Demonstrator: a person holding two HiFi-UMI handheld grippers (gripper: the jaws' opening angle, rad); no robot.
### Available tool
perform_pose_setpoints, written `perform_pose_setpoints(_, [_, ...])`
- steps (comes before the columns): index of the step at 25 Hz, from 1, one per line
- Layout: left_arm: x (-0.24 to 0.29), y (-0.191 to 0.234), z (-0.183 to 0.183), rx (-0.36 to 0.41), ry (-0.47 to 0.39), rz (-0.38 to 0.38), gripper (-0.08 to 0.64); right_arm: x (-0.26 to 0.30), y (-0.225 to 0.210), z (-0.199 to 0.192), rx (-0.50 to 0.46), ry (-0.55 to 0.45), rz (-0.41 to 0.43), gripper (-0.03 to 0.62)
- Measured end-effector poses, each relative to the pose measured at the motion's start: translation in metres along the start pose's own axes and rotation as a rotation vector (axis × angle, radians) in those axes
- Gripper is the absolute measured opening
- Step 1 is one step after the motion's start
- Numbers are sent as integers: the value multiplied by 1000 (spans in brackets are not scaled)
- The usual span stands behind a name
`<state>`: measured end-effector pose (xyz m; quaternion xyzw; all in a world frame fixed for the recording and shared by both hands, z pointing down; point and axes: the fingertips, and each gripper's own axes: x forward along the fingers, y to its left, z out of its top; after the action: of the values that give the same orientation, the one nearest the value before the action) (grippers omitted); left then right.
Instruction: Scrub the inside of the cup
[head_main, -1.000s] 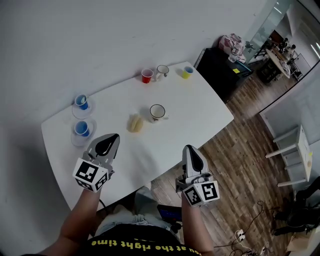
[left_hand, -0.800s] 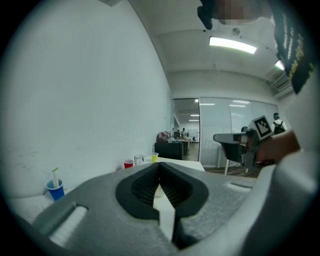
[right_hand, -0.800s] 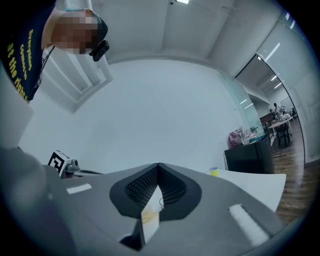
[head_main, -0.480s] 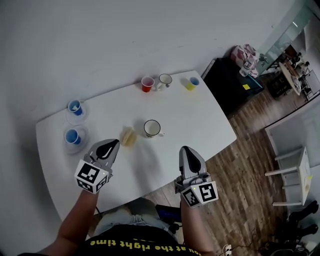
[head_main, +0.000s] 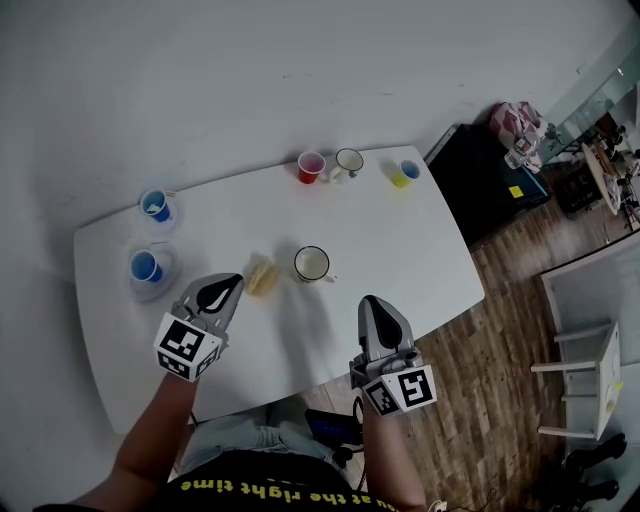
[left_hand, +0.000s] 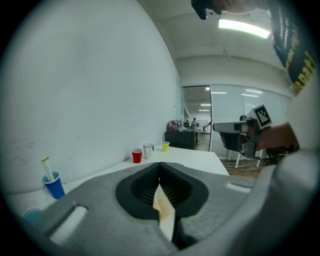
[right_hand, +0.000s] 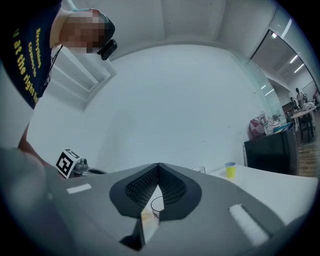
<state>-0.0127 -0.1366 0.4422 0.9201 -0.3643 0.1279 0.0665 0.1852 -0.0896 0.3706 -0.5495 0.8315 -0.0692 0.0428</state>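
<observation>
White cup (head_main: 312, 264) beside sponge (head_main: 262, 274); both grippers closed.

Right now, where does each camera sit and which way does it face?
Head view: on the person's head, facing steeply down at the table; both forearms, left gripper and right gripper show.
Left gripper view: on that gripper, facing along its shut jaws across the table; right gripper and shirt show.
Right gripper view: on that gripper, facing the wall past shut jaws; left gripper's marker cube shows.
Shared: all three show the yellow cup.
</observation>
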Motion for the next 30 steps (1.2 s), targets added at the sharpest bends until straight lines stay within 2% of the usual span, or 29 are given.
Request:
perform_pose_setpoints(8, [12, 6, -19, -20, 39, -8, 2, 13, 10, -12, 4, 37, 5, 8])
perform_pose_setpoints(12, [21, 7, -27, -50, 51, -10, 36, 17, 9, -17, 6, 51, 11, 9])
perform_pose_setpoints(19, [38, 7, -52, -39, 127, -26, 86, 30, 4, -23, 6, 64, 2, 32])
perform_pose_setpoints(25, [51, 6, -85, -4, 237, -36, 210, 46, 14, -29, 9, 75, 46, 38])
perform_pose_setpoints(30, [61, 9, -98, 4, 263, -13, 255, 60, 19, -37, 16, 81, 70, 38])
